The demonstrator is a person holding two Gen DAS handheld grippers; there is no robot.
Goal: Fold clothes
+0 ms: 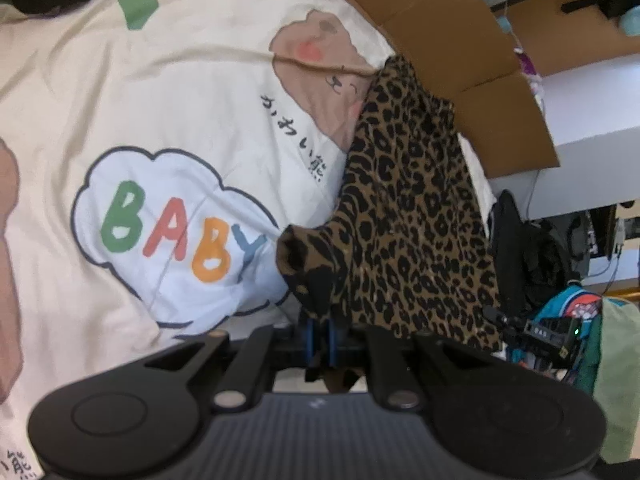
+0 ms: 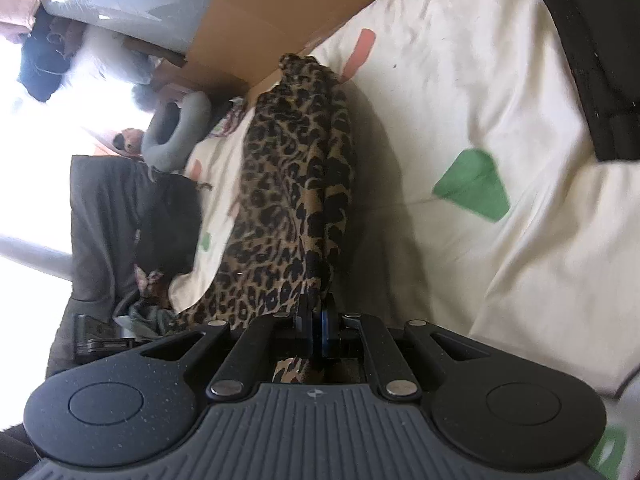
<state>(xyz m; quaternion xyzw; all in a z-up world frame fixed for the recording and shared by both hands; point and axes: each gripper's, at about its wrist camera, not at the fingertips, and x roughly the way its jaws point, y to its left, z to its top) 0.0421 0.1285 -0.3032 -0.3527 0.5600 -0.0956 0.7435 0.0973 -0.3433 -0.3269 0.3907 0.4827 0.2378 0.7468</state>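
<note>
A leopard-print garment point(image 1: 404, 216) hangs stretched between both grippers above a cream bedspread point(image 1: 132, 92) printed with bears and a "BABY" cloud. My left gripper point(image 1: 320, 334) is shut on one bunched edge of the garment, which rises away to the upper right. In the right wrist view the same leopard-print garment point(image 2: 288, 184) runs up from my right gripper point(image 2: 318, 320), whose blue-padded jaws are shut on its hem. Part of the cloth droops below the right jaws. The other gripper point(image 1: 552, 332) shows at the far right of the left wrist view.
Flattened cardboard point(image 1: 452, 40) leans along the bed's far side. Dark clothes point(image 2: 120, 220) and a grey neck pillow point(image 2: 176, 136) lie at the bed's edge. A black bag point(image 2: 592, 48) sits on the bedspread. Bags and cables point(image 1: 560, 272) crowd the floor beyond the bed.
</note>
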